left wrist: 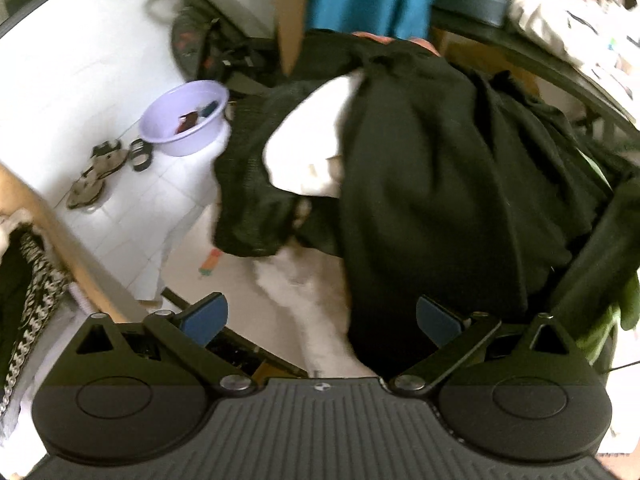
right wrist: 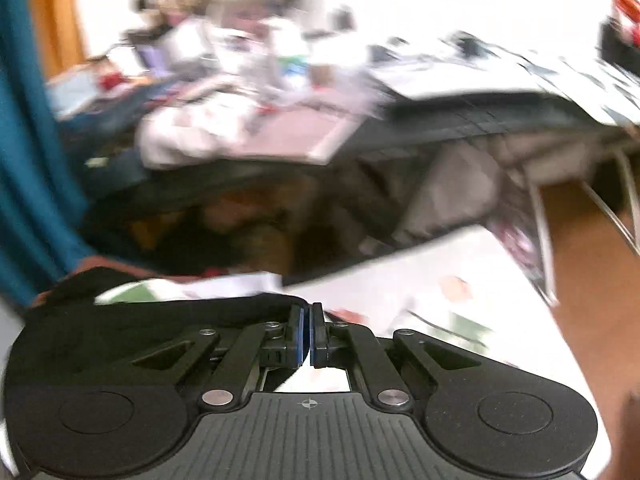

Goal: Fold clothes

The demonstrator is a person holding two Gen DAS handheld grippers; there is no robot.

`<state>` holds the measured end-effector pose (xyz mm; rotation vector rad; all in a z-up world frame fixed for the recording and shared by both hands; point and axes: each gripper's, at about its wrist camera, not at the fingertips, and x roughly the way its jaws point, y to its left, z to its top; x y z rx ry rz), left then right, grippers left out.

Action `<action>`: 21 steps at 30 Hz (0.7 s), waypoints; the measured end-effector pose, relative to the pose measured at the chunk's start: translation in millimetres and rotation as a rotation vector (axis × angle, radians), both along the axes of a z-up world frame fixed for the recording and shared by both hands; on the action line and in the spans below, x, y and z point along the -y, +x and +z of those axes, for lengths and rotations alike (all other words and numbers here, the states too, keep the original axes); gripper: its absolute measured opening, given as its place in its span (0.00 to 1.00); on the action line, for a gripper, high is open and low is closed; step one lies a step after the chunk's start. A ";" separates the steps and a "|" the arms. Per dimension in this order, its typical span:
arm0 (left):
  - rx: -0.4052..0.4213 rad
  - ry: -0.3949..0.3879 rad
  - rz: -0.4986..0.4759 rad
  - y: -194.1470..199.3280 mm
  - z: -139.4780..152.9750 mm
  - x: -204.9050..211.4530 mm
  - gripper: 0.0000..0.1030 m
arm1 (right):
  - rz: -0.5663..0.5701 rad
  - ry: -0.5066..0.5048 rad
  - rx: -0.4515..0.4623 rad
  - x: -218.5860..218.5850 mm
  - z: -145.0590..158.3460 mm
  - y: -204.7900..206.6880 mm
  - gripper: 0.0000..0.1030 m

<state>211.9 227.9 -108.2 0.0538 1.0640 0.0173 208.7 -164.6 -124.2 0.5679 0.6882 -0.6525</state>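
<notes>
In the left wrist view a black garment (left wrist: 420,184) hangs in loose folds, with a white cloth (left wrist: 312,140) showing under it. My left gripper (left wrist: 320,320) is open below it, its blue pads apart, holding nothing. In the right wrist view my right gripper (right wrist: 307,334) is shut, and black fabric (right wrist: 168,312) runs from its left side into the closed pads. The right view is blurred by motion.
A lavender basin (left wrist: 184,118) and sandals (left wrist: 96,176) sit on the white tiled floor at left. A dark table edge (left wrist: 540,60) curves at upper right. The right view shows a cluttered table (right wrist: 460,116) and a wooden surface (right wrist: 592,264) at right.
</notes>
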 end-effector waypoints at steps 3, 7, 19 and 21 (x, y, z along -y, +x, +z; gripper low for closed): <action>-0.030 0.005 -0.039 -1.3 -5.4 10.9 0.99 | 0.018 0.075 -0.069 6.3 -17.1 -11.2 0.04; -0.075 -0.024 -0.027 -1.9 -13.4 15.0 0.99 | 0.109 0.091 -0.151 -6.5 -20.3 -15.8 0.26; -0.142 -0.048 0.088 -11.3 -24.8 -5.1 0.99 | 0.561 0.072 -0.080 -82.9 15.1 -0.4 0.40; -0.145 -0.047 0.110 -14.4 -25.8 -12.3 0.99 | 0.636 0.087 -0.076 -101.4 19.9 7.5 0.47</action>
